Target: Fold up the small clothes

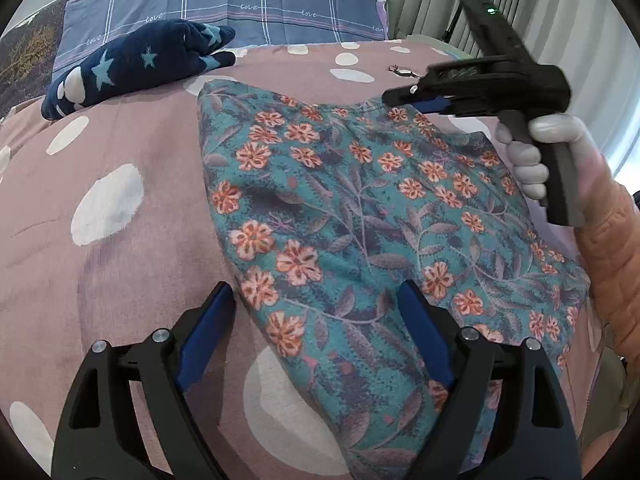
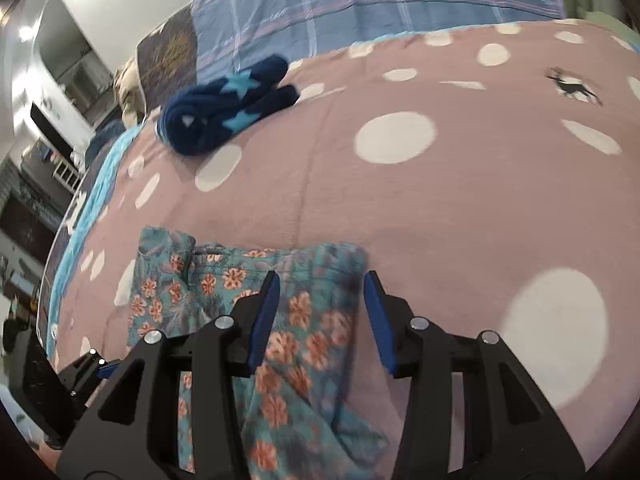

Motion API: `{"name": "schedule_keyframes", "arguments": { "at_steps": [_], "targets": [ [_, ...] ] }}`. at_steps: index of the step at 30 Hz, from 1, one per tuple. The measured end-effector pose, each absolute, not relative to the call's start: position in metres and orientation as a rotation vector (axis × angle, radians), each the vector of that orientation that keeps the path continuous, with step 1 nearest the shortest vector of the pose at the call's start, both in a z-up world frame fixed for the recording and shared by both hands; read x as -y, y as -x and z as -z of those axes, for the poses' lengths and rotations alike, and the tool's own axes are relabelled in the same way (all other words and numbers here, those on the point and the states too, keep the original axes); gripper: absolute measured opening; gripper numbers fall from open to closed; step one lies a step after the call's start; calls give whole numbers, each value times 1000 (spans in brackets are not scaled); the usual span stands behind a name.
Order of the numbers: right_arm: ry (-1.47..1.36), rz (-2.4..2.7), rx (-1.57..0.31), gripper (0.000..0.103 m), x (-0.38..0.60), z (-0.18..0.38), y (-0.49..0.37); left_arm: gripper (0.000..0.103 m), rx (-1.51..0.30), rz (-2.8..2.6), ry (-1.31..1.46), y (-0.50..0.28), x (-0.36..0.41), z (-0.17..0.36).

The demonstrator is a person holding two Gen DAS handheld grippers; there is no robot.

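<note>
A teal garment with orange flowers (image 1: 360, 208) lies spread on the pink dotted bedspread (image 1: 120, 140). My left gripper (image 1: 316, 296) is open, its blue pads just above the garment's near left edge. My right gripper (image 1: 400, 98) shows in the left wrist view, held in a hand above the garment's far right corner. In the right wrist view the right gripper (image 2: 322, 284) is open and empty over the garment (image 2: 304, 320), near its far edge.
A folded navy garment with light blue stars (image 1: 132, 64) lies at the back left of the bed; it also shows in the right wrist view (image 2: 224, 104). A blue plaid pillow (image 1: 240, 0) is behind it. Curtains (image 1: 540, 20) hang at the right.
</note>
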State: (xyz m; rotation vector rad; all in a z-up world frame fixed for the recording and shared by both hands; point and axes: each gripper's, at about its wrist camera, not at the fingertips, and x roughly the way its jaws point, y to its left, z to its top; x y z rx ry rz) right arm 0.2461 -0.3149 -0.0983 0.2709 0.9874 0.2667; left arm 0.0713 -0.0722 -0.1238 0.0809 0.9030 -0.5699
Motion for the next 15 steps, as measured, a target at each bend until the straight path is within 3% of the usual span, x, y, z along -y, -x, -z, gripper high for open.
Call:
{"name": "schedule_keyframes", "arguments": {
  "at_steps": [4,8,13,15],
  "targets": [
    [-317,-210,-826,5,323,79,-227,85,-900,575,-75,-73,71,124],
    [-125,-42,-847,26,317,87,-227,87,-902,580,-73,-74,71,125],
    [-247,-57,-816,28,335,70,-216,88,-901,583,-70,-74,71,125],
    [-211,-136,-795,36,314,53,-209,88,-901,584,-74,-73,72,125]
  ]
}}
